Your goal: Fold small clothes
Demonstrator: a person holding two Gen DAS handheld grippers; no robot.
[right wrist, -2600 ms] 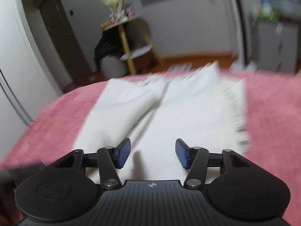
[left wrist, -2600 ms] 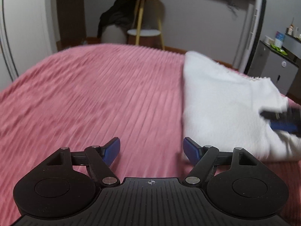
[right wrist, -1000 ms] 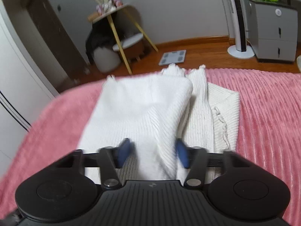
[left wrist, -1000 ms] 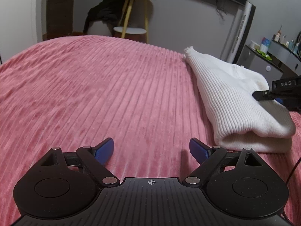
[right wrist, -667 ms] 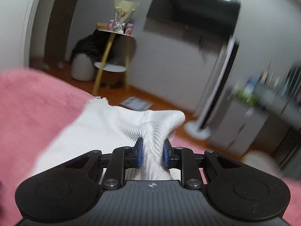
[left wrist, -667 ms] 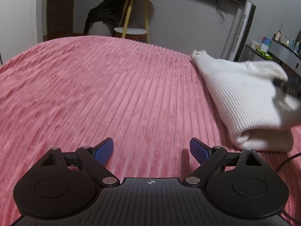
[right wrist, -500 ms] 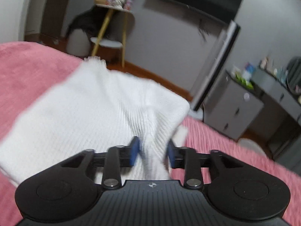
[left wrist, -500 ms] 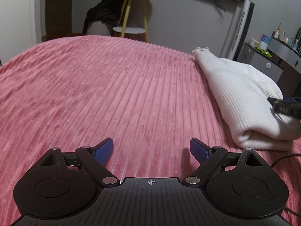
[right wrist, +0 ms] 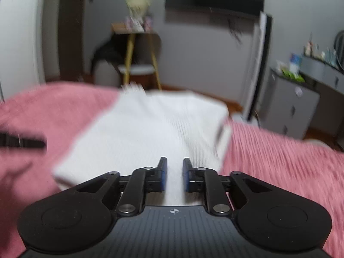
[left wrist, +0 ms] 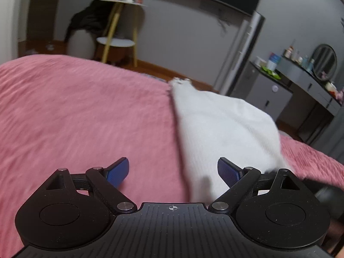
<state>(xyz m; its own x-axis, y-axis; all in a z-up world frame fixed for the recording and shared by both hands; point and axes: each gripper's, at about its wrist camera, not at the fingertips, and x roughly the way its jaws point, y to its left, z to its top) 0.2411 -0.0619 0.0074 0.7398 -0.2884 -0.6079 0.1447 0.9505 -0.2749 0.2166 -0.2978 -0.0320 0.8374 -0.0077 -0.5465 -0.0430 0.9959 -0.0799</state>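
Folded white sweater [right wrist: 150,129] on the pink bed [right wrist: 279,150], mostly done — right gripper [right wrist: 174,176] just closing, clamped on its near edge, left gripper [left wrist: 173,173] apart and empty — only final placing seemingly left.

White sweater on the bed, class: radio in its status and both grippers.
Left gripper open, empty. Right gripper just closed, pinching white sweater. Sweater folded on pink bedspread. Nothing in the way.

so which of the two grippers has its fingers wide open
The left gripper: its blue fingers stand far apart, clamping nothing. The right gripper has just closed to a narrow gap over the white knit garment.
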